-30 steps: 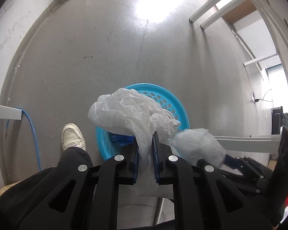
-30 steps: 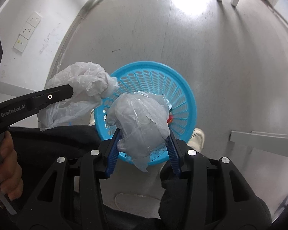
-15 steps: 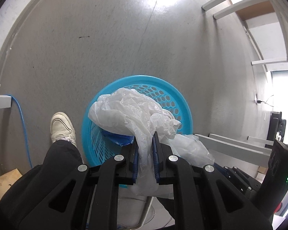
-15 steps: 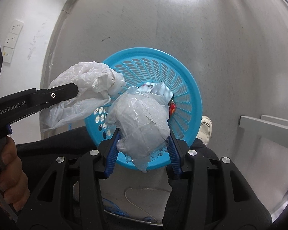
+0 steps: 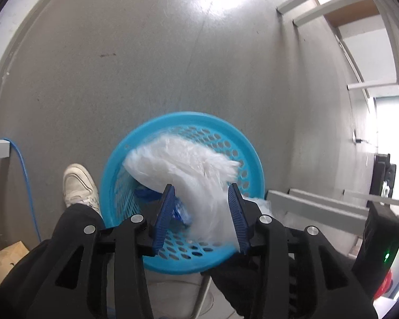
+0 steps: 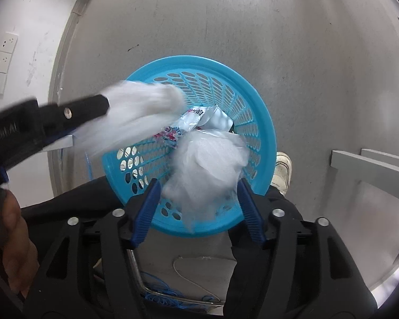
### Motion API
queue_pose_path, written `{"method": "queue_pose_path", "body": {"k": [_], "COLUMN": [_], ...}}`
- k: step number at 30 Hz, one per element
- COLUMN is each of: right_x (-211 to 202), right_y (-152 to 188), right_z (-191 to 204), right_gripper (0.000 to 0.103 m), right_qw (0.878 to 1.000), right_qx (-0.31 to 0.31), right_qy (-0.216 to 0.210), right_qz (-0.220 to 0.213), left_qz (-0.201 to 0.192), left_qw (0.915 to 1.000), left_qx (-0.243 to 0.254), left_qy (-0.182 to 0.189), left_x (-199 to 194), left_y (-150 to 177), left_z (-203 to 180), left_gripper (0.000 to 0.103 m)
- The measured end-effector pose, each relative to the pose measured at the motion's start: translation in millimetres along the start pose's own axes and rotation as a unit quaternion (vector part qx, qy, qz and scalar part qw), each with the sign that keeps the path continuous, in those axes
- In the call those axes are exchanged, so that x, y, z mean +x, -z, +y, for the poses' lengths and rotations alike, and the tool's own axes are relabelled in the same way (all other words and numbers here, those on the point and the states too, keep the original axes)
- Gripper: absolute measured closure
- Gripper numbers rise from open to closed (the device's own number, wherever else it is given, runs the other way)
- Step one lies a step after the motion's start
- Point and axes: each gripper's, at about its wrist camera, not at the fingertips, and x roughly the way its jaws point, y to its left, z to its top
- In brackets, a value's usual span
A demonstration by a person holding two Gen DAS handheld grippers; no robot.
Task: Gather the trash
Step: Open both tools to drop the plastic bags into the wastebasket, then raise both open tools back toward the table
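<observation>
While both grippers hang right over the blue basket [image 6: 263, 122], this looks like the drop step — both sets of jaws have just been opening. The left gripper [image 5: 202, 212] has a moderate gap now and the white plastic bag [image 5: 183, 162] is blurred, sliding out between the pads and down into the basket. The right gripper [image 6: 199, 207] stands wider, with the clear crumpled bag [image 6: 210, 164] between its jaws but seemingly loose, sitting low over the basket's near side. A printed wrapper [image 6: 188, 122] already lies inside.

Next move, I'd say: let both bags fall clear, then lift straight up so nothing snags on the pads.

Room's fine ahead — bare grey floor [image 5: 173, 53] beyond the rim. Tighter near the person's shoe [image 5: 78, 183] and the grey frame [image 6: 369, 164] to the right.
</observation>
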Motion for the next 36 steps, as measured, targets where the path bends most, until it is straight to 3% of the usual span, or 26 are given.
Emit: {"method": "queue_pose_path", "body": {"k": [2,11,16,21,31,36], "right_x": [0,-8,-23,-38,-79,-104], "right_y": [0,6,14,25,65,95], "right_z": [1,11,16,26,41,45], "right_gripper": [0.039,0.038,0.036,0.031,0.025,0.022], "right_qw": [1.000,0.999,0.999,0.997,0.992,0.986], "right_qx": [-0.004,-0.026,-0.031,-0.048,-0.072,-0.088], "right_qy": [0.002,0.017,0.011,0.002,0.005,0.003], "right_qz": [0.002,-0.014,-0.033,-0.053,-0.108,-0.141], "left_qz": [-0.005,-0.021,-0.028,-0.045,-0.114,-0.151], "left_qw": [1.0000,0.9997,0.9990,0.9981,0.9911,0.9860], "left_qx": [-0.007,-0.006,-0.030,-0.020,0.013,0.029], "left_qy": [0.000,-0.014,-0.018,-0.036,-0.068,-0.064], "left_x": [-2,-17,-30,-49,-96,-120], "left_y": [-1,6,17,30,72,95], "left_z": [1,1,15,19,18,18], "left_gripper": [0.063,0.062,0.061,0.061,0.050,0.045]}}
